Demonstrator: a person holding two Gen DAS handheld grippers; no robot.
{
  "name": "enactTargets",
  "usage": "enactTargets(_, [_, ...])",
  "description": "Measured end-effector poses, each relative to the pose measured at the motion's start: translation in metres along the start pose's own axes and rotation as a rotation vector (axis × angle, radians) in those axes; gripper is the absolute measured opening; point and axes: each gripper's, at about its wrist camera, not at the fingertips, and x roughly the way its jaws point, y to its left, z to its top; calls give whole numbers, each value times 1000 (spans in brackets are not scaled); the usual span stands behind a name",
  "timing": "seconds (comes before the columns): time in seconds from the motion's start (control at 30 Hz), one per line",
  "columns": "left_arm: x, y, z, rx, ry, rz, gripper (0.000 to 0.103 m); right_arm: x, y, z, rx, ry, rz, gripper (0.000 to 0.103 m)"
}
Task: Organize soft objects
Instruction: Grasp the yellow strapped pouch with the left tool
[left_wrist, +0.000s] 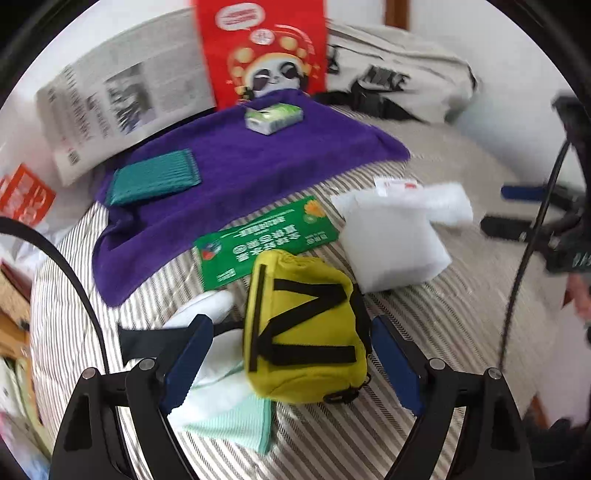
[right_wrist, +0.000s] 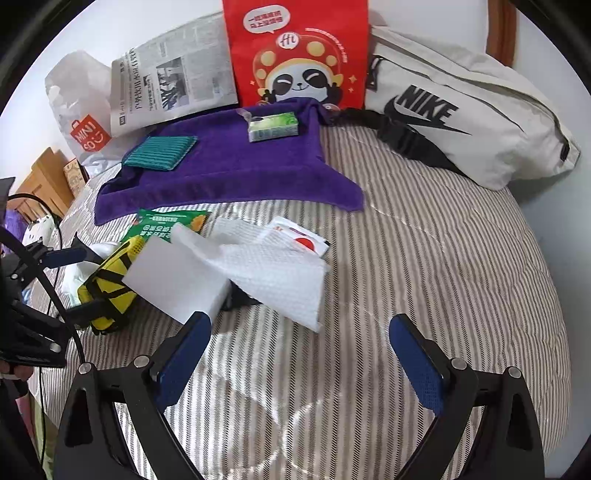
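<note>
A bed covered by a striped quilt (right_wrist: 424, 240) is seen from two hand-held tools. The left tool (left_wrist: 291, 354) is held spread wide, its blue pads on either side of a yellow pouch (left_wrist: 306, 332) with black straps; whether the pads touch the pouch cannot be told. The pouch lies on the quilt, partly over a mint-green cloth (left_wrist: 236, 421) and beside a white soft item (left_wrist: 207, 306). Just behind it a green printed packet (left_wrist: 258, 240) is seen, its far edge just beside a purple towel (left_wrist: 240, 177). On the towel rest a teal ribbed sponge (left_wrist: 155, 177) and a small green tissue pack (left_wrist: 273, 116), well apart from each other.

The right tool (right_wrist: 299, 354) is also spread wide, with nothing between its pads, over bare quilt. Just ahead of it lie a white foam block (right_wrist: 181, 284), a white textured cloth (right_wrist: 280, 273) and a small white packet with a red dot (right_wrist: 303, 236), clustered together near the pouch.

Along the far edge are propped a newspaper (right_wrist: 173, 81), a red paper bag printed with a panda (right_wrist: 299, 55) and a cream Nike waist bag (right_wrist: 472, 125). A white Miniso bag (right_wrist: 81, 122) is seen at the far left.
</note>
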Motion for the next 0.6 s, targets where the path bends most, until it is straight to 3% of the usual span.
enactTargets(0.23, [26,-14,0,89,63,71,87,8,-11,-8,19,26,-3,96])
enactTargets(0.27, [30,-15,0,95,75,84,93,10,-12,-9,21,30,-4,96])
enactTargets(0.37, [33,-10,4,65,73,83,94,15,-13,-9,27,41,0,96])
enactTargets(0.4, [33,-7,5,48,71,77,92,16,-14,-9,28,42,1,96])
enactTargets(0.43, [31,-3,6,28,57,63,79,16,-14,-9,28,42,2,96])
enactTargets(0.6, [12,11,6,-36,3,-29,66,17,-10,-6,19,39,7,96])
